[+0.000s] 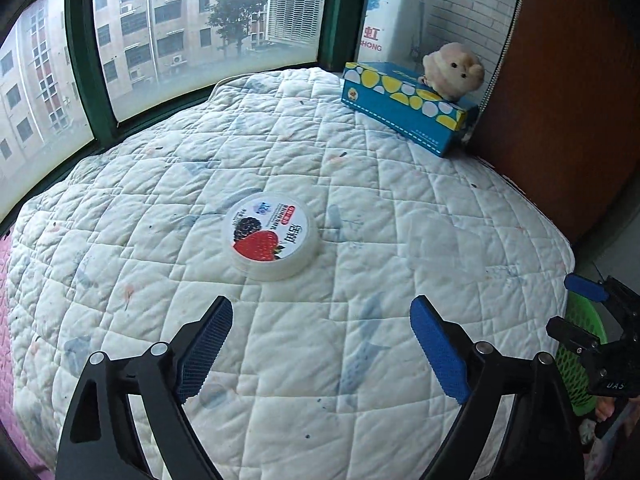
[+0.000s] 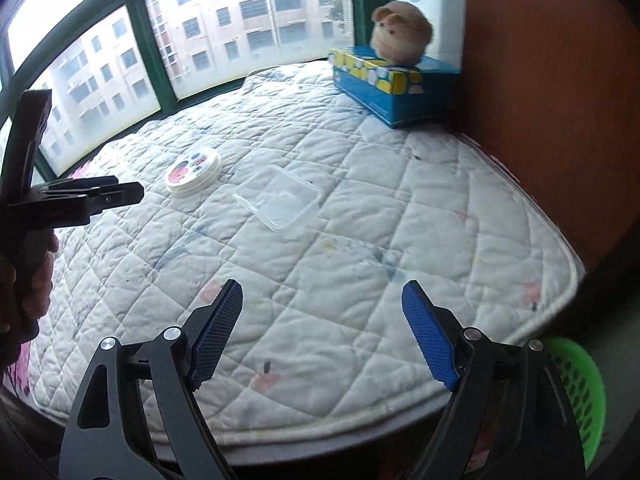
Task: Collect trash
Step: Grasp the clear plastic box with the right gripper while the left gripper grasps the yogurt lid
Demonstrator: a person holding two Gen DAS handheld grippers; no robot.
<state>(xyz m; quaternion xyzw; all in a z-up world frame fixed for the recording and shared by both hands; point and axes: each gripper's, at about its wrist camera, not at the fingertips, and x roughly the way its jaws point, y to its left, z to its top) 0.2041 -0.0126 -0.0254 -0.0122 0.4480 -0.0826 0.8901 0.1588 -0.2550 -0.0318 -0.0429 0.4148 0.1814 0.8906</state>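
Left wrist view: the left gripper (image 1: 322,312) tilts down over a white quilted pad (image 1: 280,152), its blue-padded jaws spread wide with nothing between them. Just ahead of the fingertips, slightly left of centre, a round white tub lid (image 1: 271,236) with a strawberry and blackberry print lies flat, label up; being round, it has no long axis. Bare quilt surrounds it on all sides. Beyond it to the right a faint clear plastic lid (image 1: 440,240) lies flat and is hard to make out. At the far right corner a blue tissue box (image 1: 404,106) sits with a plush toy (image 1: 454,70) on it, close to a brown wooden panel (image 1: 568,100). Green-framed windows (image 1: 86,76) close the far and left edges. At the right edge the right gripper (image 1: 592,304) shows above a green basket (image 1: 580,360).

Right wrist view: the right gripper (image 2: 322,298) also angles downward, jaws wide and empty, over the near part of the quilted pad (image 2: 360,200). The clear plastic lid (image 2: 278,196), rectangular, lies flat ahead with its long axis running from far left to near right. The tub lid (image 2: 195,172) sits beyond it to the left, apart from it. The left gripper (image 2: 80,196), held by a hand (image 2: 38,276), reaches in from the left edge; its jaws cannot be judged here. The pad's piped front edge curves past the fingertips, and the green basket (image 2: 580,392) stands below at lower right.
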